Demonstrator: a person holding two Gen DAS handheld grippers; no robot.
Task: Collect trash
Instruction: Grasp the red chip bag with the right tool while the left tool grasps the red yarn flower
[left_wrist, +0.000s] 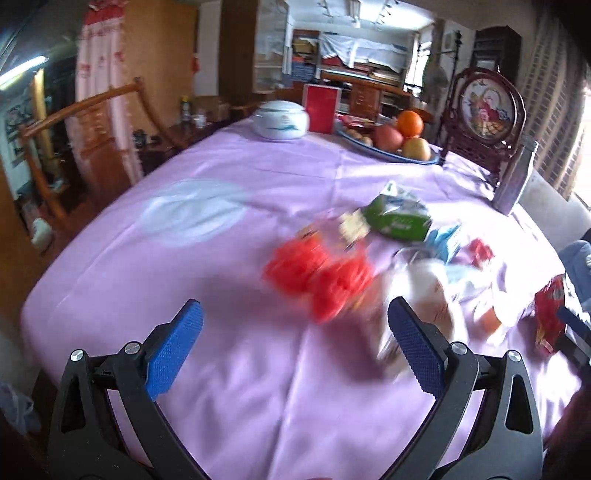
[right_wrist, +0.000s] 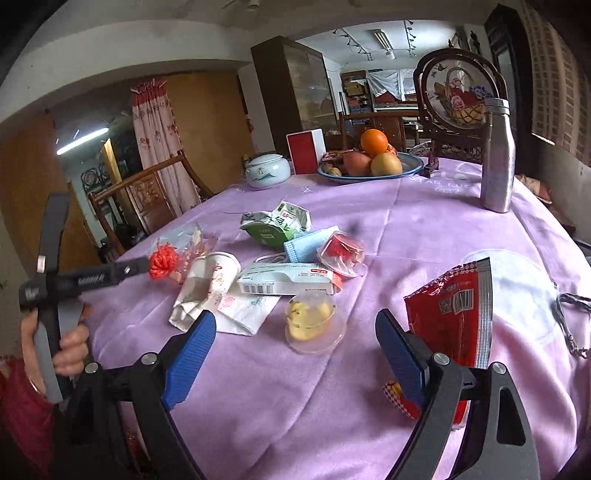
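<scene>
Red snack packet (right_wrist: 456, 332) beside R gripper (right_wrist: 295, 350), jaws apart, empty; L gripper (left_wrist: 295, 347) likewise spread over blurred red wrapper (left_wrist: 321, 277); trash on purple tablecloth (right_wrist: 406, 221).

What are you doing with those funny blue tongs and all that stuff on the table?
A person is holding one pair of tongs in each hand over a pile of trash on the purple tablecloth. Both the left tongs and the right tongs are open and holding nothing. The paper cup, green wrapper, blue mask, clear plastic cups and red snack bag all lie on the table, uncollected.
</scene>
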